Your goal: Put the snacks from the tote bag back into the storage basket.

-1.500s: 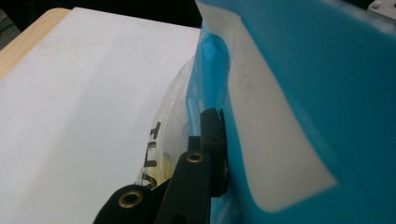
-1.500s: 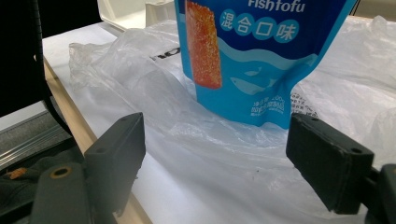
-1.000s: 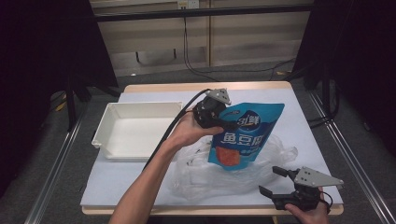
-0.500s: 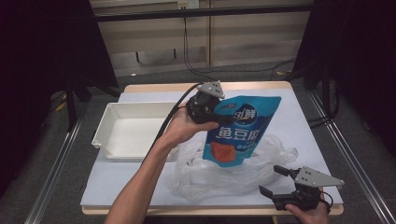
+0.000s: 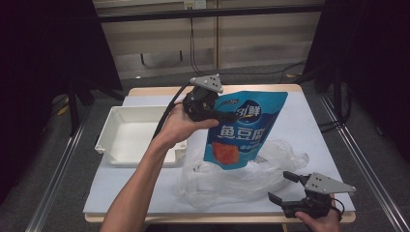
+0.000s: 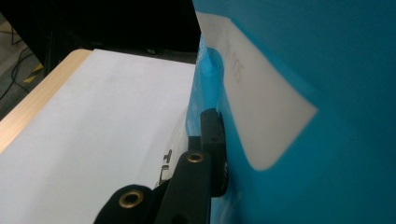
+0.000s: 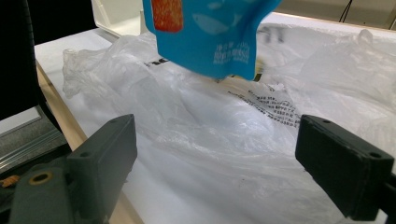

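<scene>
A blue snack pouch (image 5: pixel 244 130) with white lettering and an orange picture hangs upright above the table's middle. My left gripper (image 5: pixel 226 116) is shut on its upper left edge; in the left gripper view the black jaws (image 6: pixel 210 156) pinch the pouch (image 6: pixel 303 93) by its seam. Under the pouch lies a crumpled clear plastic bag (image 5: pixel 232 179). My right gripper (image 5: pixel 279 186) stands open near the front right edge, level and aimed at the bag. In the right gripper view its jaws (image 7: pixel 215 172) frame the bag (image 7: pixel 224 121), and the pouch's bottom (image 7: pixel 205 28) hangs above.
A white tray (image 5: pixel 109 133) sits on the left of the white-covered table (image 5: pixel 309 125). The table's wooden front edge runs close by the right gripper. Metal rails flank the table on both sides.
My left gripper has lifted the pouch higher and a little to the left, off the plastic bag. The right gripper has stayed where it was.
</scene>
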The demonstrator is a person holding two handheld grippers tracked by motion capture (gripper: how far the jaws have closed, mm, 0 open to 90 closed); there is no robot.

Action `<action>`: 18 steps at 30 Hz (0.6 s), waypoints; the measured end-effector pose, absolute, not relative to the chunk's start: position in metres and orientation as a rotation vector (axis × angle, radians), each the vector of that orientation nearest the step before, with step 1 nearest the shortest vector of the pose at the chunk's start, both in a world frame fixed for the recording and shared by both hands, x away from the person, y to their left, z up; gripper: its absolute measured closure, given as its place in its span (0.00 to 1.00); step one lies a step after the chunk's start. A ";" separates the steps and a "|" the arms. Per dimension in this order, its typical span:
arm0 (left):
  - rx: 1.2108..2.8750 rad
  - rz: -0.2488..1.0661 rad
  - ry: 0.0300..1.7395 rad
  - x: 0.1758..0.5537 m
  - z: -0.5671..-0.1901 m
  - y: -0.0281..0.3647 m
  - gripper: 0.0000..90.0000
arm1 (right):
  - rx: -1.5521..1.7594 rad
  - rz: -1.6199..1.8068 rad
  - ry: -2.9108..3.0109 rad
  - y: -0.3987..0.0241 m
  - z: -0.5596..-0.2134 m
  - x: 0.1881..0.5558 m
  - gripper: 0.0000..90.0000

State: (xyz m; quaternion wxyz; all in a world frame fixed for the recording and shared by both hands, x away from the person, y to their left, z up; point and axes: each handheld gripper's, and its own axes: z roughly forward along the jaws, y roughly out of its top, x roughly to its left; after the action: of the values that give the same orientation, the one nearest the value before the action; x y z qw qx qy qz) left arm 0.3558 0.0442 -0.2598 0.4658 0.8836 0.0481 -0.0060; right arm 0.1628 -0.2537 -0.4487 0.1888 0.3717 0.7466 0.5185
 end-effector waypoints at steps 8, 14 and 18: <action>2.176 0.010 0.120 0.356 -0.252 0.057 1.00 | 1.045 1.456 2.099 -0.254 -0.449 0.163 0.14; 2.181 0.035 0.126 0.359 -0.244 0.064 1.00 | 1.044 1.457 2.101 -0.254 -0.449 0.163 0.14; 2.168 0.033 0.142 0.359 -0.239 0.070 1.00 | 1.043 1.457 2.095 -0.254 -0.449 0.163 0.14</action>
State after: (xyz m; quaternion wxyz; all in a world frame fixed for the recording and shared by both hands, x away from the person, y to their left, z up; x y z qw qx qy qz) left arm 0.3593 0.0697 -0.2394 0.4654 0.8831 0.0580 0.0136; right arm 0.1634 -0.2543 -0.4488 0.1910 0.3714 0.7460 0.5187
